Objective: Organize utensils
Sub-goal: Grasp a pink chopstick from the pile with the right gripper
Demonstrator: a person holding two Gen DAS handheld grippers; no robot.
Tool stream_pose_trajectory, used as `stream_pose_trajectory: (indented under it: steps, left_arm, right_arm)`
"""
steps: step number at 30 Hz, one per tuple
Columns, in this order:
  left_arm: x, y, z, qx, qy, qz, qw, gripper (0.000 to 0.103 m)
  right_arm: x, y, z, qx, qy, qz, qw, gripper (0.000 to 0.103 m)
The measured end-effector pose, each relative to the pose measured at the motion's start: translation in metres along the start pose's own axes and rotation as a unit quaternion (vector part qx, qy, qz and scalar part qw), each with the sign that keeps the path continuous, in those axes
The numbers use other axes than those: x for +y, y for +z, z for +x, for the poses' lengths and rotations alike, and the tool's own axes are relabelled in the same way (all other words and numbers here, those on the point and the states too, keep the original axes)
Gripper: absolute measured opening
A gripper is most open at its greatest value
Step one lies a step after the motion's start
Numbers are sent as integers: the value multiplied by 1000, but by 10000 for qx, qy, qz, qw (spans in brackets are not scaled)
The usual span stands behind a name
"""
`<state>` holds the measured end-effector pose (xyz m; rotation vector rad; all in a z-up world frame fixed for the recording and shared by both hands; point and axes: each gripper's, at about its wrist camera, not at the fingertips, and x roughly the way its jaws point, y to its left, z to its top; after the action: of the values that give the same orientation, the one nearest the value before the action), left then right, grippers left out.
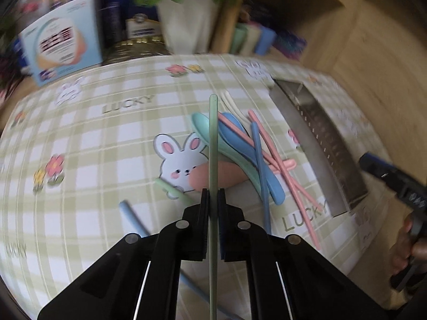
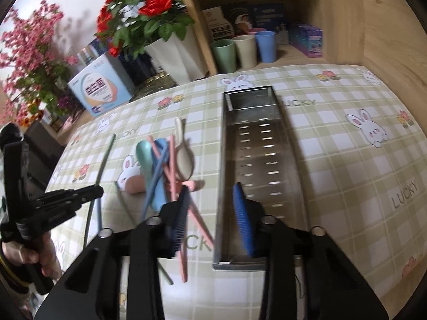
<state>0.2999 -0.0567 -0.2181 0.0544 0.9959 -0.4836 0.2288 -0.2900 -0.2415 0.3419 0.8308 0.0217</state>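
Note:
My left gripper (image 1: 213,194) is shut on a pale green chopstick (image 1: 213,138), which runs straight up between its fingers and hangs above the tablecloth. In the right wrist view the same gripper (image 2: 88,193) holds that chopstick (image 2: 102,160) at the left. Beyond it lies a pile of teal (image 1: 202,125), blue (image 1: 234,133) and pink (image 1: 221,177) spoons, pink chopsticks (image 1: 288,176) and a blue chopstick (image 1: 260,165). My right gripper (image 2: 213,209) stands with its blue pads apart over the near left wall of the metal tray (image 2: 267,160). Nothing is pinched between them.
A second green chopstick (image 1: 173,192) and a blue one (image 1: 130,213) lie loose near the left gripper. At the back stand a white flower pot (image 2: 178,56), a box (image 2: 100,90) and three cups (image 2: 246,50). A wooden wall (image 2: 373,26) closes the right side.

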Motion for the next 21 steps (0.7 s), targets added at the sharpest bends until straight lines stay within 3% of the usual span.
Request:
stream_pose_trajectory:
  steps: [3,9,16,21]
  left_arm:
    - [6,-9,-17,-198,56,-299,9993,6]
    - [14,-23,-43,-549,42,-709,9960,6]
    - [17,-29,-52,-714,-15,-837,9939,6]
    - [23,-34,-54,-773,-13,-908,9929,6]
  right_arm:
    - [11,0,8,149,156,-228,9995,17]
    - [44,1,39,462,324,-974,9936,7]
    - [47,9,85,868,173,-635,9941,7]
    - [52,8,95,938,69,-616,9937,7]
